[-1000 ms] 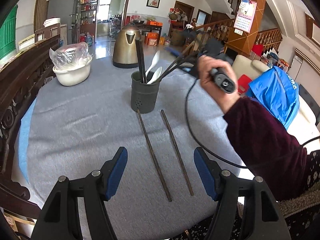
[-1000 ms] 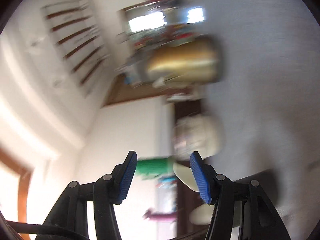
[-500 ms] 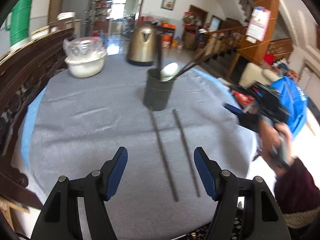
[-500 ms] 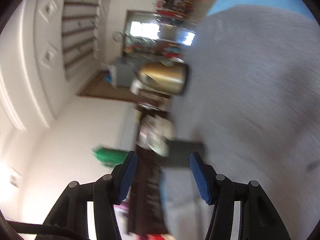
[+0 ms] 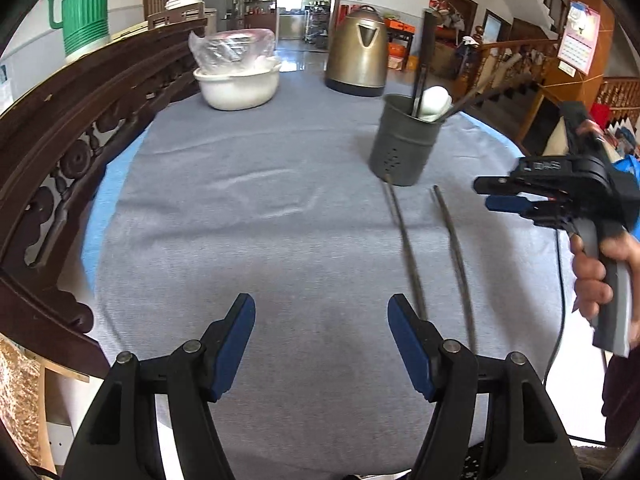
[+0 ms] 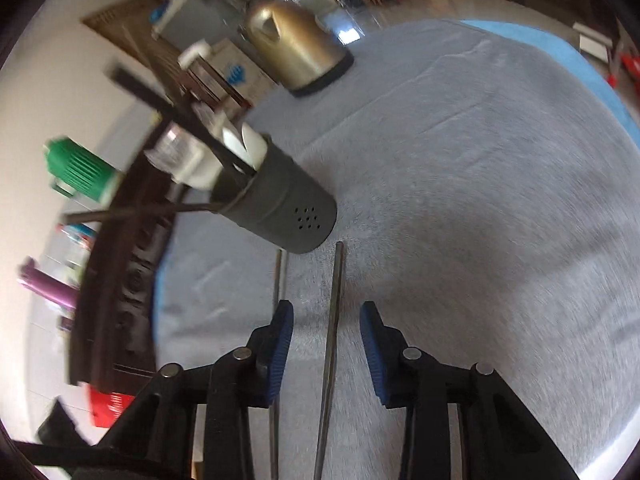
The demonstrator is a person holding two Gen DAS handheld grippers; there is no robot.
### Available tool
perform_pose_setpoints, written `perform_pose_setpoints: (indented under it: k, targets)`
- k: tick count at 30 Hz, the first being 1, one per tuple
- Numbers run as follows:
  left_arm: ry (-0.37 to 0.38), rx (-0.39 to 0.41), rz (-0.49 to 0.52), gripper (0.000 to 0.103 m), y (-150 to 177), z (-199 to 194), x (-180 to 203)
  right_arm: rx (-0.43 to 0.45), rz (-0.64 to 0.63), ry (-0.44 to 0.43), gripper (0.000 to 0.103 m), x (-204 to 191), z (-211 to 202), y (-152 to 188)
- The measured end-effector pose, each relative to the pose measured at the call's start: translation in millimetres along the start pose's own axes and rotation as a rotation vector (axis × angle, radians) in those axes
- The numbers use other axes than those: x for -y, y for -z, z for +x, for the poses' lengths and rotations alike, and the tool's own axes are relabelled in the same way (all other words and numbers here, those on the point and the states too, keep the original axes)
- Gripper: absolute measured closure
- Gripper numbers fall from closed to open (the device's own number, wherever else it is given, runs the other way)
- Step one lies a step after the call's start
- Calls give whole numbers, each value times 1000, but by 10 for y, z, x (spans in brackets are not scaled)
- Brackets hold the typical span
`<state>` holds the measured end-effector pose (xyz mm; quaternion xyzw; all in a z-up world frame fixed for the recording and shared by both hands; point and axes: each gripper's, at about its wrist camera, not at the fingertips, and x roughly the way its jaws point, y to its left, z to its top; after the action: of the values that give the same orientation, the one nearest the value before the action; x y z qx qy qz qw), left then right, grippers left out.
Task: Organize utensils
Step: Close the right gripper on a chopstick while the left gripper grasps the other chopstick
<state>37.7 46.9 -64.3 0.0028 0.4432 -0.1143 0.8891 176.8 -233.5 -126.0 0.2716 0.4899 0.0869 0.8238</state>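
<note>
Left wrist view first: the left gripper (image 5: pixel 321 334) hangs wide open over the grey cloth (image 5: pixel 240 240), gripping nothing. Right of it, two dark chopsticks (image 5: pixel 404 240) lie side by side, their far tips just short of the grey utensil holder (image 5: pixel 404 148), which has spoons and sticks in it. Right of the holder, the right gripper (image 6: pixel 326 334) is spread wide, straddling one chopstick (image 6: pixel 332 320) without touching.
</note>
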Motion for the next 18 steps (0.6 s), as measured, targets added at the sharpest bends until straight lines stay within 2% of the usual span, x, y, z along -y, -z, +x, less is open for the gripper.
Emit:
perform_pose_setpoints:
  k: [4, 9, 11, 14, 16, 18]
  targets:
    - [-16, 8, -1, 33, 5, -9, -98, -44, -29, 131, 71, -177, 331, -130]
    - [-11, 6, -16, 33, 5, 17, -197, -75, -26, 223, 76, -205, 612, -222]
    - [-7, 6, -16, 33, 1, 20, -211, -92, -42, 275, 82, -222, 706, -220]
    - [-1, 16, -6, 33, -16, 15, -211, -94, -41, 302, 94, -195, 771, -183]
    - [4, 16, 1, 33, -38, 24, -203, -79, -63, 314, 96, -203, 772, -173]
    - [18, 19, 12, 33, -74, 33, -186, -76, -56, 288, 97, -173, 753, -173]
